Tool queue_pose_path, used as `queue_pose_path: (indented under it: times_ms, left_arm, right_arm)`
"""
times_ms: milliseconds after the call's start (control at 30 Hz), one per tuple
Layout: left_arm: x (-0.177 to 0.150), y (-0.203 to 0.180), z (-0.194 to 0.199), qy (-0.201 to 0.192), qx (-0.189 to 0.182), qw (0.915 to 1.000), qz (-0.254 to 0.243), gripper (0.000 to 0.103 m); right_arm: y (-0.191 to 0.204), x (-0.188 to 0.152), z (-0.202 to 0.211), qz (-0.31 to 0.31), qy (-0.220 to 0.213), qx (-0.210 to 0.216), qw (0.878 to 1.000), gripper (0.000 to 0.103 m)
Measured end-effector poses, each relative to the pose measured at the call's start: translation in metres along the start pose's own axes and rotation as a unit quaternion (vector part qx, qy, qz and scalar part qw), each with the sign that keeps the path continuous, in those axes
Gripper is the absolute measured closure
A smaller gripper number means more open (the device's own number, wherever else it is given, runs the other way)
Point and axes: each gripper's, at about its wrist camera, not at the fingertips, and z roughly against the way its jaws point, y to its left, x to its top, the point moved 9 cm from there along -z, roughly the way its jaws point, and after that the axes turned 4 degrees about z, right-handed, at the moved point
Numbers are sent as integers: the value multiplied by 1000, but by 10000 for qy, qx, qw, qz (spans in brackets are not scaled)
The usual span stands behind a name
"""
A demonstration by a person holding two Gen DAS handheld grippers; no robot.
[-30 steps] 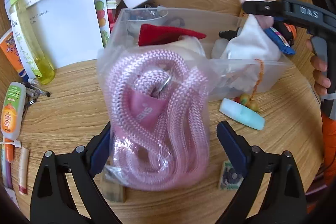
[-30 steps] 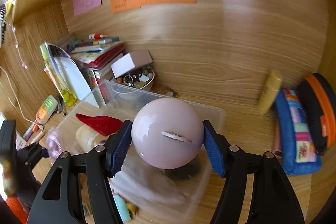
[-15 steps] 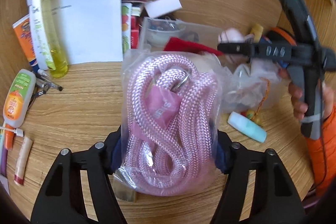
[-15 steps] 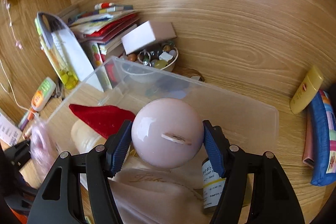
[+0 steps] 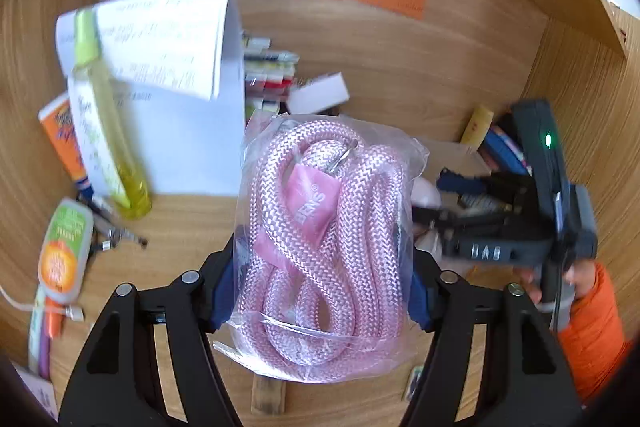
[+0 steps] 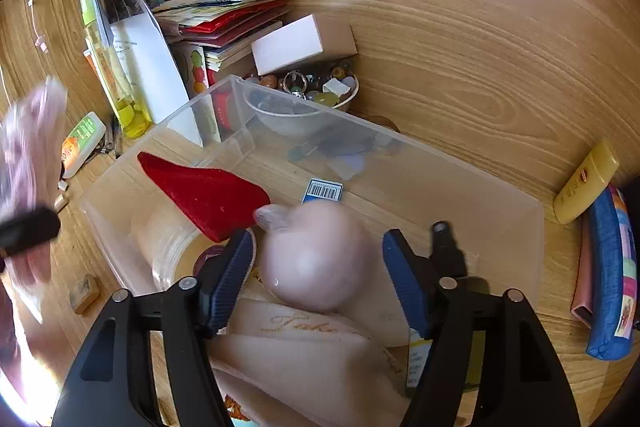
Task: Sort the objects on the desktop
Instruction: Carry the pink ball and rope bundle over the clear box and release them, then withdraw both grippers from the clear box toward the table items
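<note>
A clear bag of coiled pink rope hangs above the wooden desk, with my left gripper shut on its lower half. In the right wrist view my right gripper sits low inside the clear plastic bin. Its jaws are opening. A blurred pink ball lies between them with small gaps to both pads, just above a cream pouch. A red cloth, a tape roll and a small dark-capped bottle also lie in the bin. The left wrist view shows the right gripper beside the bag.
Behind the bin are a bowl of beads, a white box and a book stack. A yellow spray bottle and tubes stand left. A yellow tube and blue pouch lie right. A person's orange sleeve holds the right gripper.
My left gripper closed on the rope bag and lifted it off the desk. My right gripper sank into the bin and its jaws parted from the pink ball, which now blurs.
</note>
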Motion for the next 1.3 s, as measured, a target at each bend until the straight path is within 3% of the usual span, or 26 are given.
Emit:
queue_pose_path:
  times_ms: [67, 333, 433, 833, 1167, 1300]
  left_arm:
    - [10, -6, -5, -7, -54, 10000, -16, 36]
    - [36, -24, -39, 234, -155, 9995, -169, 36]
    - [39, -27, -50, 352, -145, 9991, -198, 36]
    - [29, -34, -87, 792, -14, 9964, -310, 36]
    - [32, -30, -95, 976, 260, 9942, -359, 36]
    - [37, -36, -76, 716, 185, 9963, -437, 36]
  right_arm:
    - [-1, 0, 3, -74, -20, 74, 9999, 28]
    - [-12, 8, 28, -215, -286, -10, 9994, 26]
    - [-18, 8, 43, -162, -416, -200, 9988, 20]
    - [-19, -12, 105, 120, -883, -590, 9943, 20]
    - [-5, -43, 110, -26, -767, -459, 9960, 20]
    - [-3, -55, 105, -234, -674, -313, 9970, 20]
